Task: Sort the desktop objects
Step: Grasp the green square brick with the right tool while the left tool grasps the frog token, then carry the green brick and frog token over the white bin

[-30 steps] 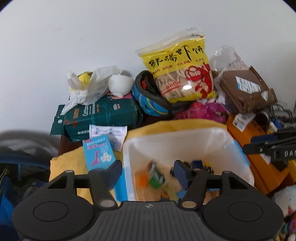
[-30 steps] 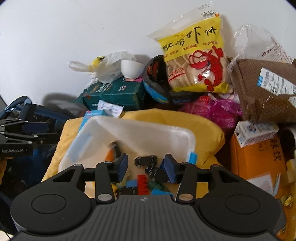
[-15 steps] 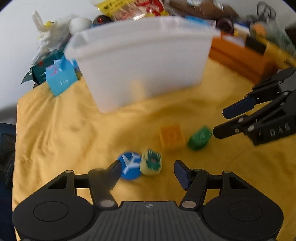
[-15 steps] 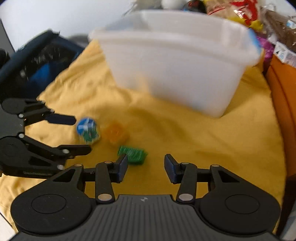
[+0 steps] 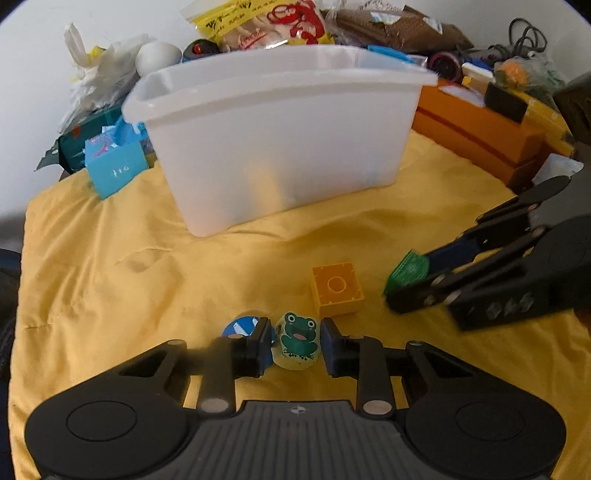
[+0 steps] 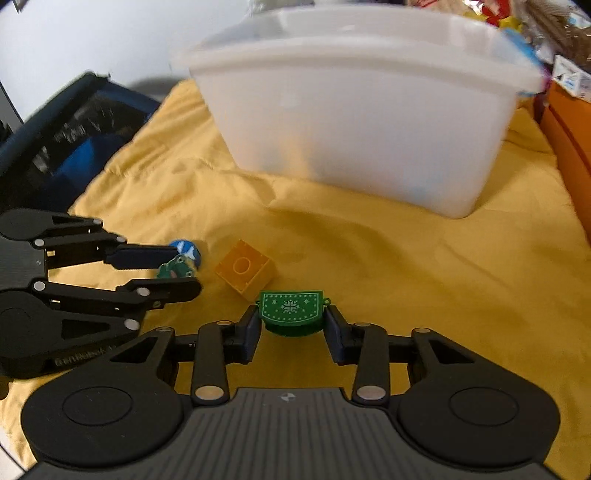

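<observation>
Yellow cloth (image 5: 110,277) lies open between white bin (image 5: 280,147) and both jaws.

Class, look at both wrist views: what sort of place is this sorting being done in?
Probably a cluttered home desk against a wall: a yellow cloth covers it, a white plastic bin stands on it, and snack bags and boxes pile up behind.

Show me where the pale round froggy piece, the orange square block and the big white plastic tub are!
Pale round frog piece (image 5: 296,345): left wrist view, on the green frog picture.
Orange square block (image 5: 337,287): left wrist view, on its round top hole.
Big white plastic tub (image 5: 280,144): left wrist view, on its front wall.
</observation>
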Demonstrator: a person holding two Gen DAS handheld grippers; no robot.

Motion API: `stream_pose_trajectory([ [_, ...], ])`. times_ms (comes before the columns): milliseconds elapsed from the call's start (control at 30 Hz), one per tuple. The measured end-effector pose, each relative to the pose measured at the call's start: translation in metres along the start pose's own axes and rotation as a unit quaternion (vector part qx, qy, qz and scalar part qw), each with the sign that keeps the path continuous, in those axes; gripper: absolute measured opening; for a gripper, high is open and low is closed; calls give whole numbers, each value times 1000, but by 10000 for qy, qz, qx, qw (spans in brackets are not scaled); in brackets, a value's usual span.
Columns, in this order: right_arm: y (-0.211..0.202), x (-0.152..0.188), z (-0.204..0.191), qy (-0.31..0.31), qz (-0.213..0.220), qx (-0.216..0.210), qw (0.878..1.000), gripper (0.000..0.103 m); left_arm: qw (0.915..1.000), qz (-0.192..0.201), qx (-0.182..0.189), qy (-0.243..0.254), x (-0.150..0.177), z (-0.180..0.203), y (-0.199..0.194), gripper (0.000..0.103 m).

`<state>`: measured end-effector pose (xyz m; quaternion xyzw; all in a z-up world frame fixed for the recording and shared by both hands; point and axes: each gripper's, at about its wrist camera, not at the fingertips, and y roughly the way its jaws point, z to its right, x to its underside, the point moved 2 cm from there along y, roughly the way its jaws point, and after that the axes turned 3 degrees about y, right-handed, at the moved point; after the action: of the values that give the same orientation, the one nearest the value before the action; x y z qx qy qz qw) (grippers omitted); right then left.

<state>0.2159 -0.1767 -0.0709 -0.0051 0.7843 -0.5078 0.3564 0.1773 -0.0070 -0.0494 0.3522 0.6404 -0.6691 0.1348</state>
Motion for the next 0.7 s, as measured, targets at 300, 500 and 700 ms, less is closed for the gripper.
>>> stream_pose_trajectory([
  [300,-83,-22,31,379,644,-181,9970,41,9947,433,193,-917,-16,-25,-69,32],
  [500,-130,-71,42,303,1125,-149,9931,41,9916,744,257,-1024,-67,-41,-99,32],
  [700,-160,-130,51,254,1341,-70,9906,41,9920,897,247,-853,-134,-57,-113,32],
])
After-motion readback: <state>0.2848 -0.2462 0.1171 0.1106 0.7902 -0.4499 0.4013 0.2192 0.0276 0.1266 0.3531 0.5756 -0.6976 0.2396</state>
